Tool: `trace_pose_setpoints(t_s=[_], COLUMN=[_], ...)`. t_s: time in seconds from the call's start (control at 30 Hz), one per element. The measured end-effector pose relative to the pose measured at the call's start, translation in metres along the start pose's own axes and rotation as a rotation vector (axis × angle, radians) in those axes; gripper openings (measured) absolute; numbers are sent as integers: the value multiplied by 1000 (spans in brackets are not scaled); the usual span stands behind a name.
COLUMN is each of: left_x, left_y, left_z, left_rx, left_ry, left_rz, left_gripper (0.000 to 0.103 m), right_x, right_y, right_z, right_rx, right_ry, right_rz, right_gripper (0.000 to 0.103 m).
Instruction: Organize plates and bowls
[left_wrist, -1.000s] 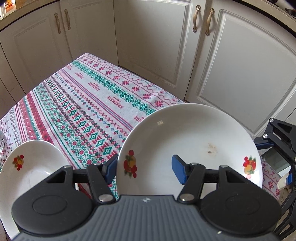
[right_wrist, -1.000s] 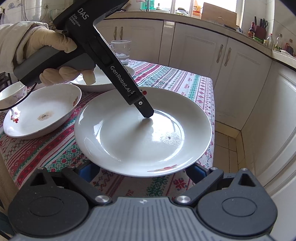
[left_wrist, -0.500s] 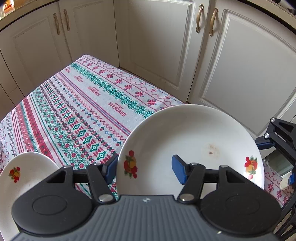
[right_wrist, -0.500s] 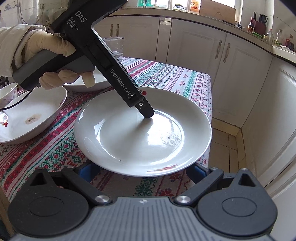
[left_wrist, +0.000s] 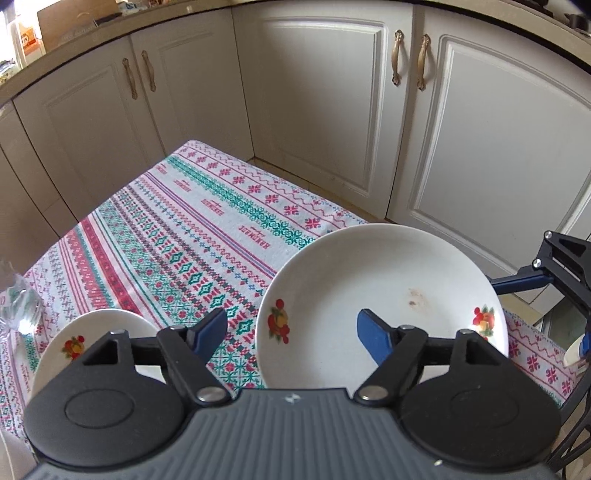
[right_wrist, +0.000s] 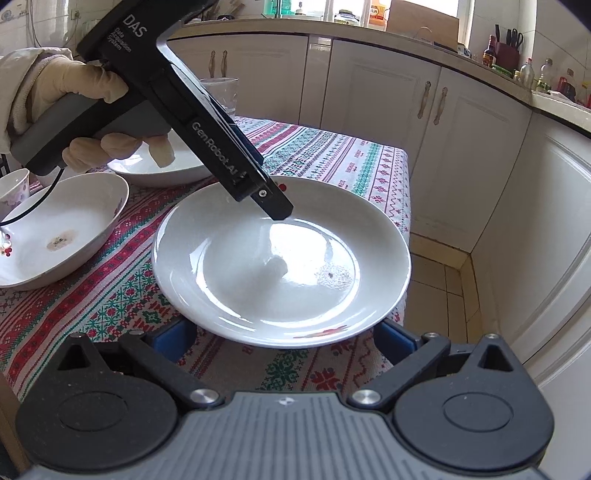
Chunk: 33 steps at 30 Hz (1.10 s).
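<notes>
Embroidered tablecloth (left_wrist: 207, 236) before cream kitchen cabinets (left_wrist: 317, 110)

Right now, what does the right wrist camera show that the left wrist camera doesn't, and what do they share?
Only the right wrist view shows a cream-gloved hand, a shallow white bowl with a brown stain and bottles on the countertop. Only the left wrist view shows the orange-red fruit motif on a smaller white dish. Both show the large round white plate, the patterned red-and-green tablecloth and cream cabinet doors.

Glossy ceramic plate (right_wrist: 280, 266), woven cloth tbl cover (left_wrist: 192, 236)
</notes>
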<state>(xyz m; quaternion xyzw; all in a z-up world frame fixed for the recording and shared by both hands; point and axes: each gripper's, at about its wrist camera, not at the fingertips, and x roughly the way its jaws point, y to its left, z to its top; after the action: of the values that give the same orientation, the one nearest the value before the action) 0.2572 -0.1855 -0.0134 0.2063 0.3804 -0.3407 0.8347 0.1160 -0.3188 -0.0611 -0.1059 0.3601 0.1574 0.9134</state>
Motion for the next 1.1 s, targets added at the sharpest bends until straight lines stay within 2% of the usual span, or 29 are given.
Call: trace_pose_setpoints(t_s=[0.1, 0.17, 0.3, 0.43, 0.63, 0.83, 1.1], left_x=[-29, -48, -86, -113, -137, -153, -162], left_y=[0, 0, -6, -13, -27, -28, -19], left_z=[-8, -16, -40, -74, -131, -175, -199], left_rx=[-12, -19, -26, -77, -129, -243, -267], left_ry=[-38, -66, -121, -125, -102, -83, -59], left_rz=[26, 46, 109, 146, 239, 221, 175], left_gripper=[80, 88, 89, 89, 89, 89, 89], right_x=[-13, -24, -45, -58, -65, -58, -42], right_y=[6, 12, 28, 45, 68, 95, 130], right_z=[0, 0, 1, 3, 1, -1, -1], right_rx=[-1, -3, -18, -34, -39, -79, -122], right_ry=[-23, -43, -86, -117, -131, -111, -71], right_rz=[-10, -12, -12, 9, 70, 91, 114], right_gripper=[103, 103, 103, 103, 103, 103, 103])
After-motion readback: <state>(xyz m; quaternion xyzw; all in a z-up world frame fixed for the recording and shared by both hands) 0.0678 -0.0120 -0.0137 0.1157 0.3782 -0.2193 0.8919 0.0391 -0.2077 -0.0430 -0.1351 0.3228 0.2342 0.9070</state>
